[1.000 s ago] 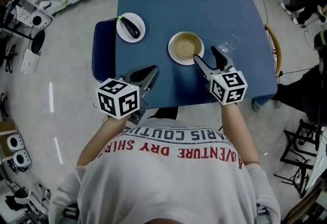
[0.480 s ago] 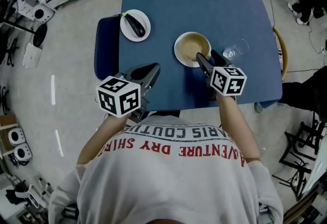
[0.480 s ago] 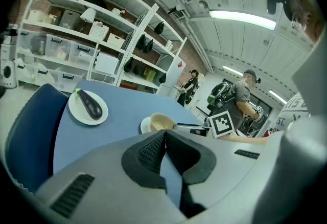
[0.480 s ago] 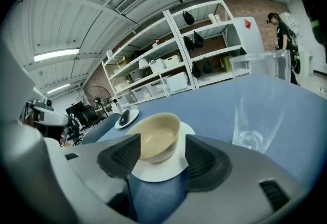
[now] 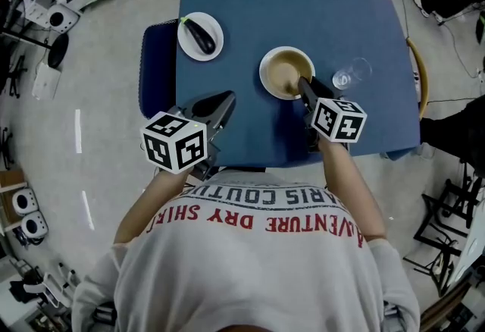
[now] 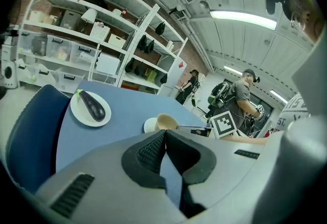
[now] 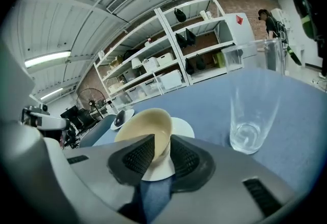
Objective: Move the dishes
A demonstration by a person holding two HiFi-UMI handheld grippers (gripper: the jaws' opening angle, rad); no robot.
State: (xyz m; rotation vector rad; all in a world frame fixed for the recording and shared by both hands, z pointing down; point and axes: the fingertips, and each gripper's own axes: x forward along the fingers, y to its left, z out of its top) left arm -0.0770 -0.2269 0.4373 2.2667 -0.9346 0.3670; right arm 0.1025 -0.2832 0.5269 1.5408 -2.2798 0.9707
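The bowl point(image 7: 143, 120), on a plate point(image 7: 184, 127), is gripped at its near wall by the right claw point(image 7: 161, 146). The left claw point(image 6: 164, 135) is seen closed and empty over the table point(image 5: 303, 20).

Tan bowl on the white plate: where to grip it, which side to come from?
Best guess: take the bowl by its thin rim wall on the side nearest the person, one jaw inside, one outside. It stands open-topped on a white plate, and the glass stands to its right. The right gripper is at that near side, bowl showing between its jaws; contact unclear.
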